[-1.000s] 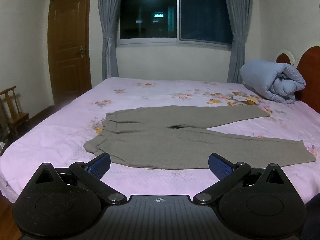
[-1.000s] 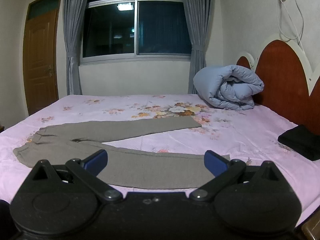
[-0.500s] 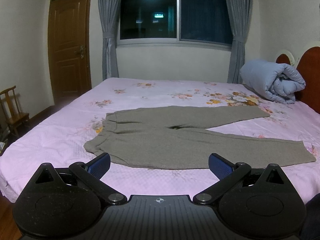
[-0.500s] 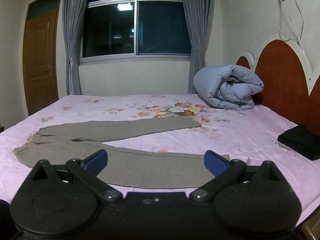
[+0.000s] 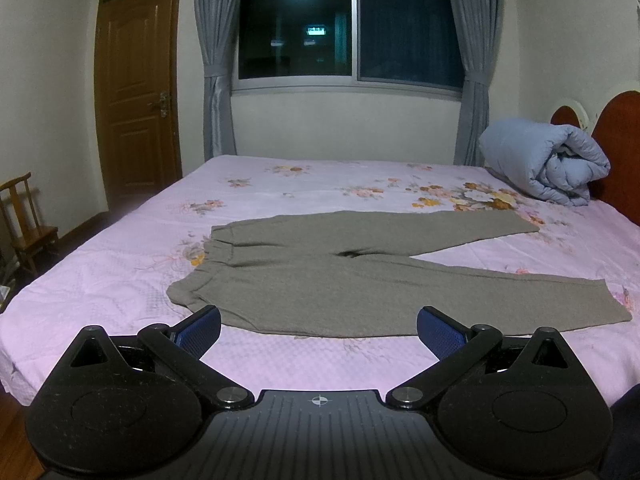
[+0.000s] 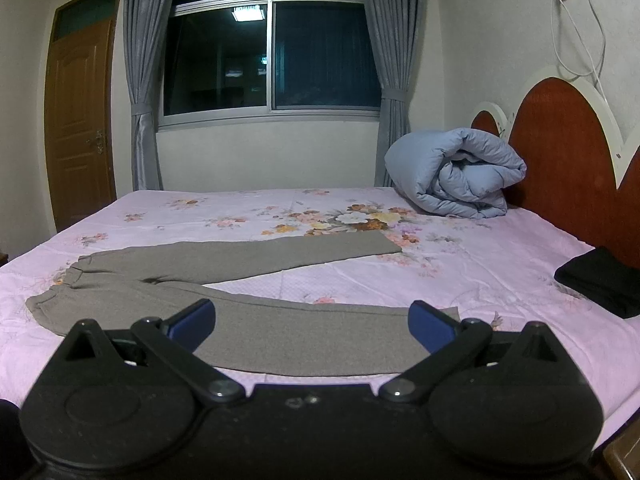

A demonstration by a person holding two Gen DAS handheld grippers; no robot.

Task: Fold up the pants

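Grey pants (image 5: 340, 280) lie flat on the pink floral bed (image 5: 120, 280), waistband to the left, both legs spread apart in a V toward the right. They also show in the right wrist view (image 6: 248, 312). My left gripper (image 5: 319, 330) is open and empty, held above the bed's near edge in front of the waist end. My right gripper (image 6: 311, 324) is open and empty, in front of the near leg, whose cuff lies by its right finger.
A rolled blue duvet (image 5: 544, 164) lies by the red headboard (image 6: 568, 136) at the far right. A black folded item (image 6: 600, 280) lies on the bed's right side. A wooden chair (image 5: 24, 224) and a door (image 5: 136, 92) are on the left.
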